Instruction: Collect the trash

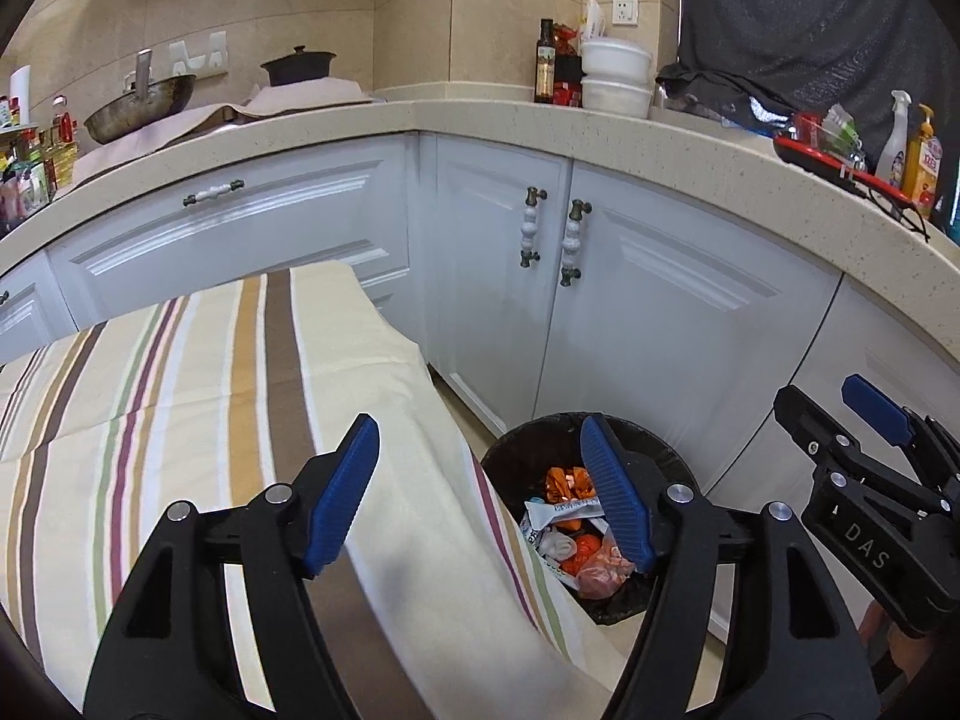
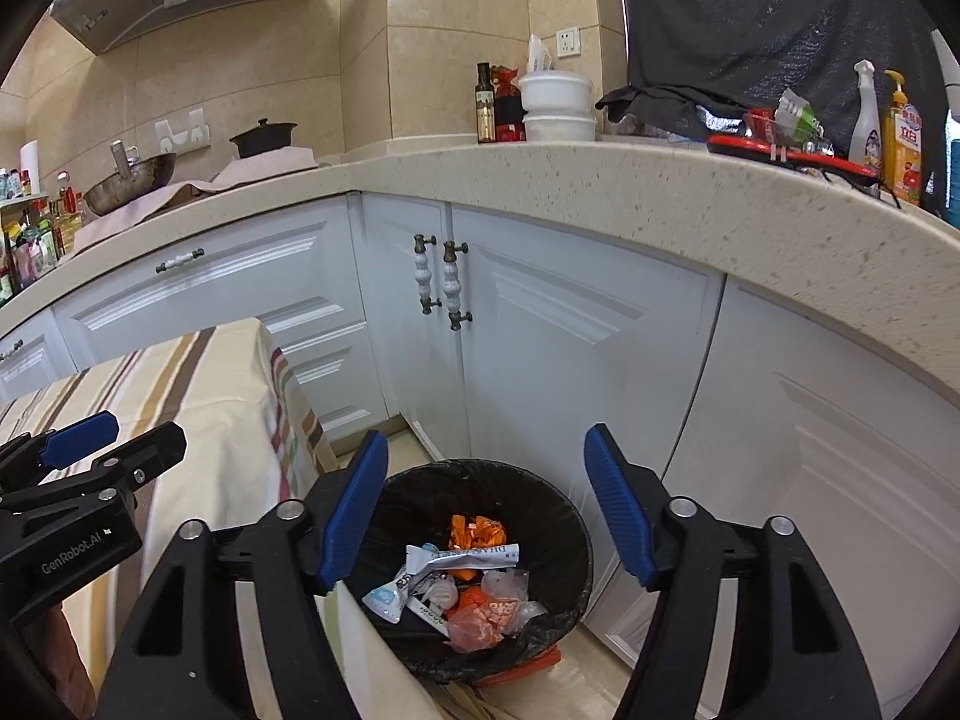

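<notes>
Trash (image 2: 462, 588) lies in the bin (image 2: 564, 516), a round black-lined can on the pale floor between the striped cloth (image 2: 228, 420) and the white cabinets (image 2: 540, 330). Inside are crumpled white wrappers with print, an orange wrapper toward the back, and a clear bag holding orange bits nearest the camera; the pieces lie heaped and touching, well below the rim.

The right gripper (image 2: 486, 504) hangs above the bin with its blue pads spread apart and nothing between them; the trash shows through the gap, below the fingers. The left gripper (image 1: 480, 492) is likewise released and empty, one pad over the cloth, the other over the bin's edge, with the trash (image 1: 576, 534) just beside that pad and lower. Each gripper appears at the edge of the other's view.
</notes>
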`<state>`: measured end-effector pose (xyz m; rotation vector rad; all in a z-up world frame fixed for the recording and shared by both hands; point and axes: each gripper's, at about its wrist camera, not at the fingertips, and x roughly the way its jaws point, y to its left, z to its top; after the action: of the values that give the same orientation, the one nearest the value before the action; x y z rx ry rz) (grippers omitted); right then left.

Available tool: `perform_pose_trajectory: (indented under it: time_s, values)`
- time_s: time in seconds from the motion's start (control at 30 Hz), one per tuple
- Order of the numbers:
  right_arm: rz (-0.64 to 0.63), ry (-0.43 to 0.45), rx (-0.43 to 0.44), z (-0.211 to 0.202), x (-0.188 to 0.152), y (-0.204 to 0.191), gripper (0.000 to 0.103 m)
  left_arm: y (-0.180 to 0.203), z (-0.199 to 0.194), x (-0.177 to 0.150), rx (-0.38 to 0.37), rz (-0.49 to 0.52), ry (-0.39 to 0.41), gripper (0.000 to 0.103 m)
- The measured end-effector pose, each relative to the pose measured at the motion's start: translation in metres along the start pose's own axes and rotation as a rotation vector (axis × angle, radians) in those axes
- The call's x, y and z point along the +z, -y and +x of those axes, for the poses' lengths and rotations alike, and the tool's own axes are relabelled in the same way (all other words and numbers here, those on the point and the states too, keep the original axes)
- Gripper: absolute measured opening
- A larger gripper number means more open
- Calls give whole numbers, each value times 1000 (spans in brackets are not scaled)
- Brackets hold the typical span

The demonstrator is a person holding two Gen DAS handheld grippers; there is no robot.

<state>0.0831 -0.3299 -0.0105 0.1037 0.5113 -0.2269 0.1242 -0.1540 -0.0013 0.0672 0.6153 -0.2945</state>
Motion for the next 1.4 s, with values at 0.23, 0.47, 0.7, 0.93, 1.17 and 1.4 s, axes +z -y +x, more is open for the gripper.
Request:
perform_pose_trajectory:
  time_s: [0.23, 0.47, 0.7, 0.93, 1.17, 1.4]
  values:
    - [-17, 30, 17, -30, 0, -18, 73, -15, -39, -9, 4, -5, 55, 72]
    - [-56, 63, 28, -61, -4, -40, 77, -33, -72, -21, 28, -14, 97, 77]
    - [-81, 106, 33, -90, -8, -54, 80, -48, -102, -30, 59, -25, 138, 85]
    - [-97, 128, 30, -108, -11, -63, 82, -59, -126, -37, 64, -42, 163, 88]
    - [-110, 137, 32, -118, -15, -68, 83, -63, -137, -42, 67, -50, 170, 89]
    - [-113, 147, 29, -122, -16, -70, 83, -65, -141, -44, 72, -53, 179, 89]
